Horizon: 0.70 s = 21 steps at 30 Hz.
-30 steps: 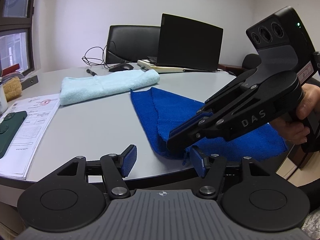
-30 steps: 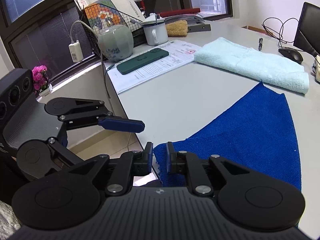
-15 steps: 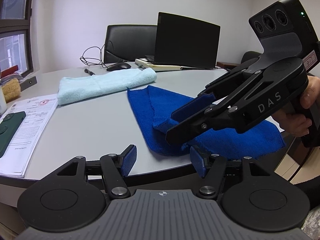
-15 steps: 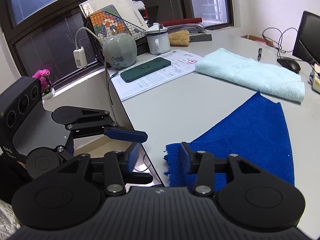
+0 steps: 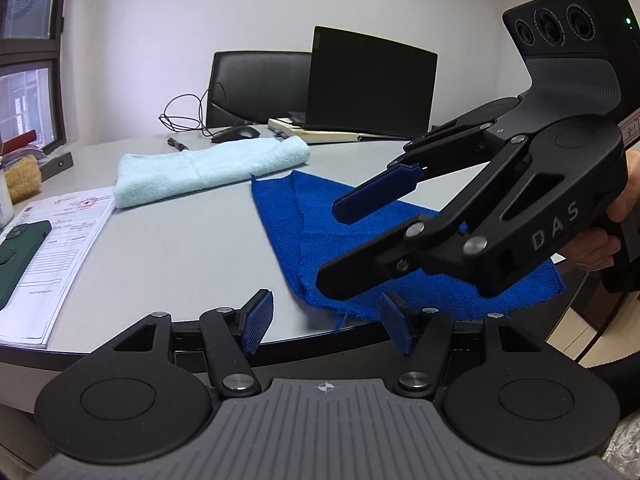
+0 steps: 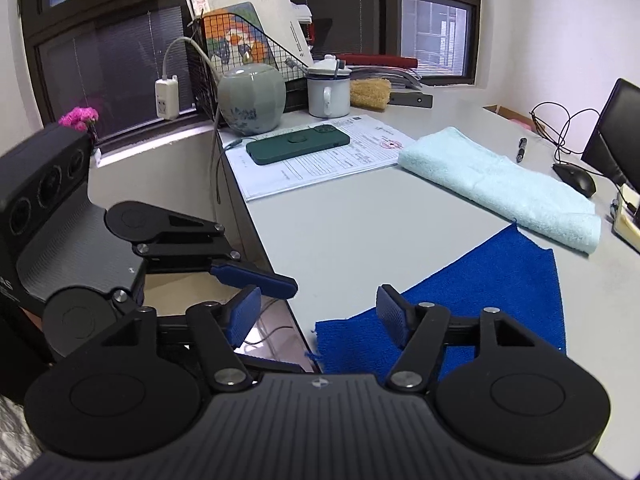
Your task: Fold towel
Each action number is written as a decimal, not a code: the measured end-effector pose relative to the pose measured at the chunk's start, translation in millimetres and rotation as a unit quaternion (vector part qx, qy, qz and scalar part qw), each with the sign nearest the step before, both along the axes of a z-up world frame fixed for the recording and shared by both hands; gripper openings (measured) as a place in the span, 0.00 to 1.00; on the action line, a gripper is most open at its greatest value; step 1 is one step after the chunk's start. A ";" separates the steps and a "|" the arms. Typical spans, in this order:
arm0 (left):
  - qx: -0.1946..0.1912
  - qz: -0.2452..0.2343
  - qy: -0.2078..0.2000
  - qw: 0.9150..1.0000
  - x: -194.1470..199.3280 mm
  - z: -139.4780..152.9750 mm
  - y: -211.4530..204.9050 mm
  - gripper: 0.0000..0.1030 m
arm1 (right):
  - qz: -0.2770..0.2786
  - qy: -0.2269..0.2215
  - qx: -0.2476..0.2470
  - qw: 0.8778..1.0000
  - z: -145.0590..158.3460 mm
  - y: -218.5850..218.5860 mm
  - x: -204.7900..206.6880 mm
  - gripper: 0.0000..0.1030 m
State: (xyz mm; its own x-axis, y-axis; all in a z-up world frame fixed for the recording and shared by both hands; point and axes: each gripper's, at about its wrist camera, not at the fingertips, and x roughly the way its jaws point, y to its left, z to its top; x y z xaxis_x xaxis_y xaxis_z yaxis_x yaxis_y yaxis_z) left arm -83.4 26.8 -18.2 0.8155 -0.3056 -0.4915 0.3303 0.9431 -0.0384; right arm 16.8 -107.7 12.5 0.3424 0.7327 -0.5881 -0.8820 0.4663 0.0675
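Observation:
A dark blue towel [image 5: 328,236] lies folded over on the grey table [image 5: 180,248], its near corner at the front edge; it also shows in the right wrist view [image 6: 500,292]. My left gripper [image 5: 326,322] is open and empty just off the table's front edge, near that corner. My right gripper [image 6: 318,314] is open and empty, lifted above the towel's near corner; it shows from the side in the left wrist view [image 5: 334,248]. My left gripper shows at the left of the right wrist view [image 6: 276,284].
A folded light blue towel [image 5: 208,168] lies behind the blue one. Papers with a green phone [image 6: 298,144] lie at the left. A laptop [image 5: 368,88], mouse [image 5: 236,133], pen, jar [image 6: 252,102] and mug [image 6: 328,92] stand further back.
My right gripper was shut on the blue towel's near corner; it has opened, let the corner drop onto the table and lifted away. My left gripper has stayed open.

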 end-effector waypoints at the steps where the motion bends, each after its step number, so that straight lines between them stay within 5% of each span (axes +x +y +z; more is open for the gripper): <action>1: 0.000 -0.001 0.000 1.000 0.0 0.2 -0.5 0.61 | -0.004 0.001 0.000 1.000 0.1 -2.2 1.0 0.63; 21: -0.012 -0.045 0.025 0.999 22.0 -12.3 -30.3 0.61 | -0.099 0.022 -0.027 0.995 -24.5 -55.8 43.6 0.63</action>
